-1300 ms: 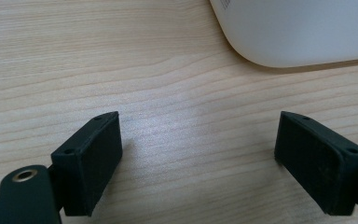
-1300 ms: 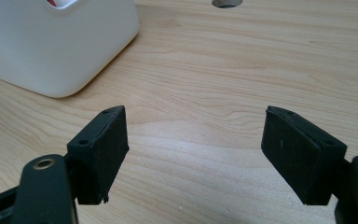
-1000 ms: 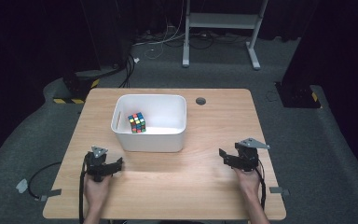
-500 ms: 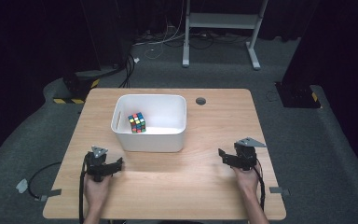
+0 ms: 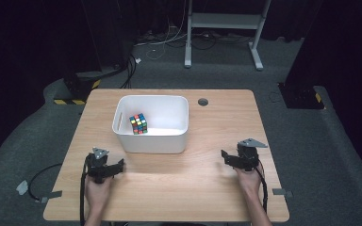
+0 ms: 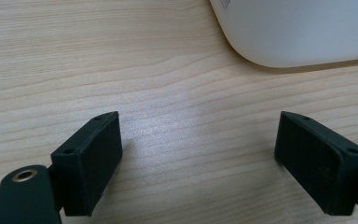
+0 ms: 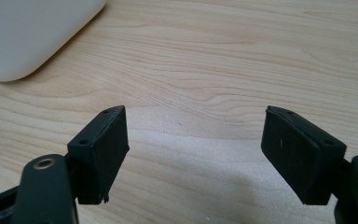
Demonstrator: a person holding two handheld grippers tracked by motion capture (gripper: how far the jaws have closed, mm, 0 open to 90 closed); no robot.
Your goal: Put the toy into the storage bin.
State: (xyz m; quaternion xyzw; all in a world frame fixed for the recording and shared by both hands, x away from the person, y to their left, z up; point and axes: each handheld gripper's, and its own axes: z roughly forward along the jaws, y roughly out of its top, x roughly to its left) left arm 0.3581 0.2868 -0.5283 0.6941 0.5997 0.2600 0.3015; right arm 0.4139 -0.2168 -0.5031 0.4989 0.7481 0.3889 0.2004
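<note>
White bin [image 5: 152,137] holding cube [image 5: 138,124] stands between both tongs.

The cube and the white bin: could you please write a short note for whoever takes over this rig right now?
Left gripper: open, nothing between its jaws, low over the table near the bin's front left corner.
Right gripper: open, nothing held, over the table to the right of the bin.
Things: the coloured cube lies inside the white bin, towards its left side.
Done: the cube is in the bin and neither gripper touches bin or cube.
Left: probably nothing for putting it away; taking the cube out is not yet begun.
</note>
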